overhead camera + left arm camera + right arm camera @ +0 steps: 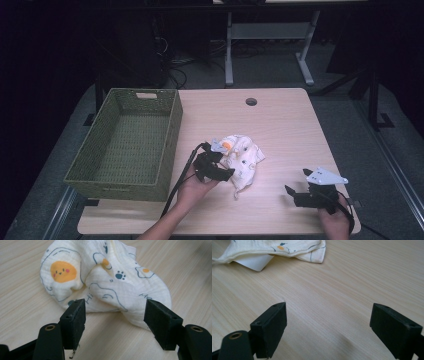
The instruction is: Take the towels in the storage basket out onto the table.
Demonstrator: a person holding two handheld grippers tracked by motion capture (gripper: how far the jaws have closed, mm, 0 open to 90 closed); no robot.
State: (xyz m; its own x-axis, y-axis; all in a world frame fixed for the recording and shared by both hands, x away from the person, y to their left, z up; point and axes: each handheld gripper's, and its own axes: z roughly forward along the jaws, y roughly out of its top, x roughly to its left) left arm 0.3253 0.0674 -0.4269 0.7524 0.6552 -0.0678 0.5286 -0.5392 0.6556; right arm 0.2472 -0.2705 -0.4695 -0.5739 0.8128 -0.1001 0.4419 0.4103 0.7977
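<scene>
A crumpled cream cloth (242, 159) printed with orange faces and blue outlines lies in the middle of the wooden table (285, 125). My left gripper (220, 170) is at its left edge, jaws open. In the left gripper view the cloth (105, 280) bulges just beyond the black pads (75, 320), which stand wide apart over bare wood and press on nothing. My right gripper (295, 195) rests open near the table's front right, apart from the cloth. Its own view shows the cloth's edge (287, 250) and a white label (254, 263) far ahead.
A green woven basket (172, 130) stands at the table's left side, right beside my left hand. A round cable hole (251, 101) sits near the far edge. Desk legs and cables lie on the dark floor beyond.
</scene>
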